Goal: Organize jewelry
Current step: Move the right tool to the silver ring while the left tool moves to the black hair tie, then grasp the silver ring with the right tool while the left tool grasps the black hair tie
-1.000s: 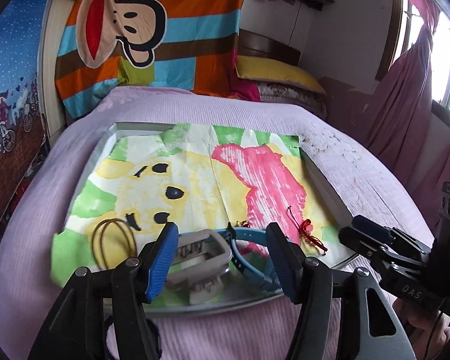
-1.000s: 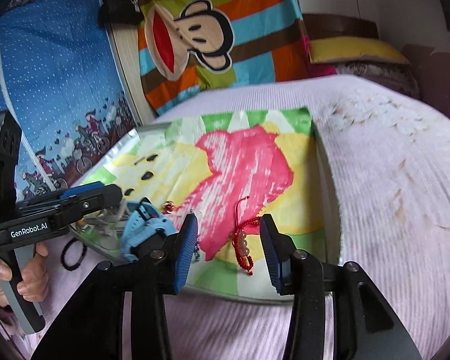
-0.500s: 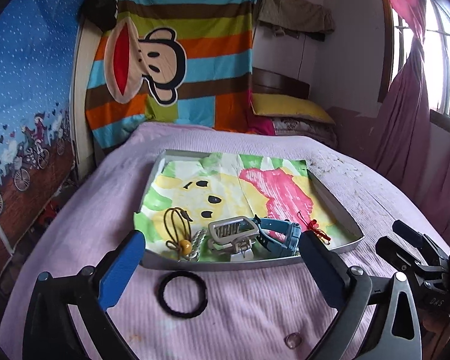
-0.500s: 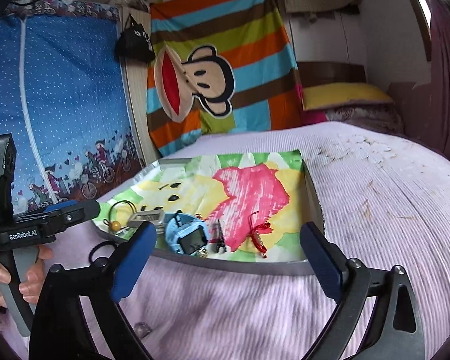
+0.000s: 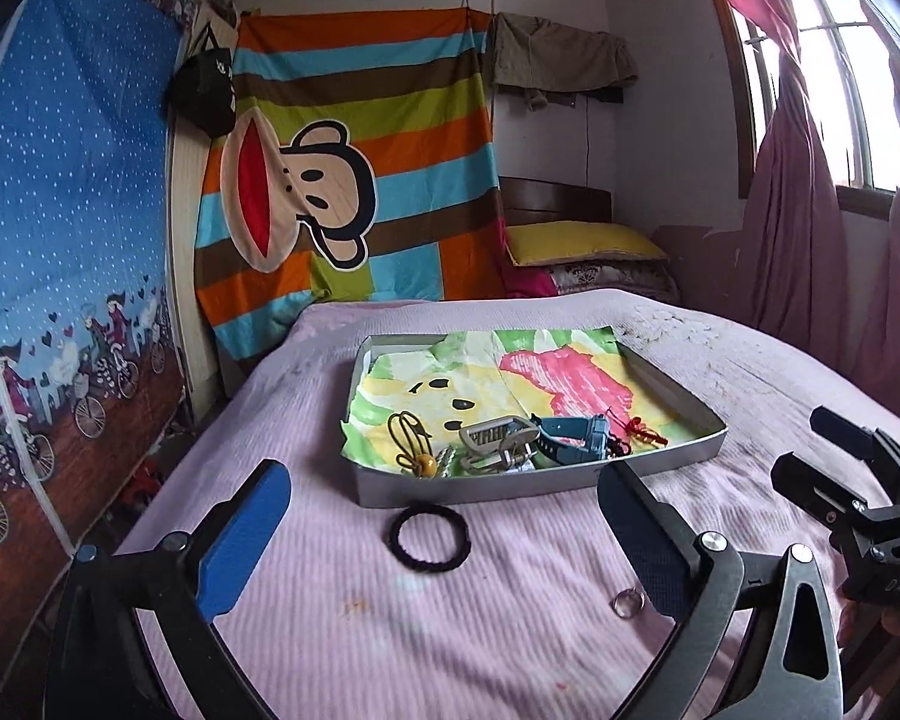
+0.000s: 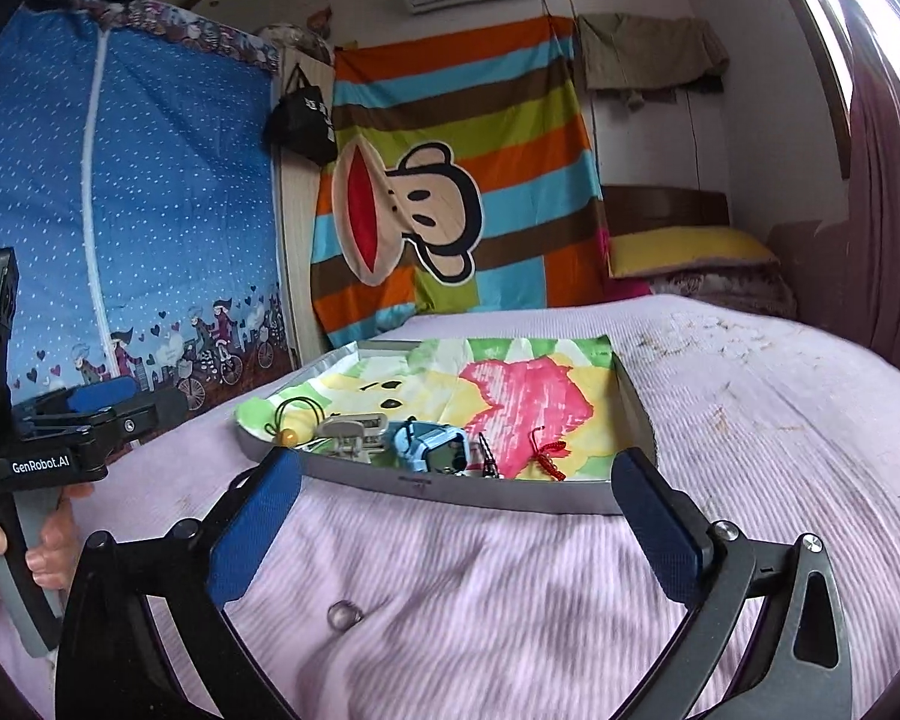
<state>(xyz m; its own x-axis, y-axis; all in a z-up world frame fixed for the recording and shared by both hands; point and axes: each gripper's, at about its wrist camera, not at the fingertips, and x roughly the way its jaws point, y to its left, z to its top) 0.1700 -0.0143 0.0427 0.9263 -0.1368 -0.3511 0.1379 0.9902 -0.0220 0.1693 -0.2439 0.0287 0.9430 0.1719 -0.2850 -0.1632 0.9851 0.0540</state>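
We stand back from the tray (image 5: 510, 489) on the bed (image 5: 390, 630), both grippers empty: the left gripper (image 5: 444, 531) is spread wide with nothing between its blue pads, and the right gripper (image 6: 459, 525) is still opening, its jaws likewise bare

By our reading, most of the jewelry is sorted. Along the tray's near wall lie an elastic with a yellow bead (image 5: 414, 444), a grey clip (image 5: 498, 438), a blue watch (image 5: 576, 435) and a red cord (image 5: 642, 429), all on the bright paper lining (image 5: 540, 372). Two pieces remain outside: a black band (image 5: 430, 537) just in front of the tray's near wall, and a small clear bead (image 5: 627, 603) farther from the tray, near the left gripper's right pad. We judge those two are what is left to bring in

A second ago we were low over the tray, the left gripper half closed around the clip and the right narrow beside the red cord. Since then both have let go, opened out and drawn away from the tray, so the whole tray and the wall hanging behind it now show
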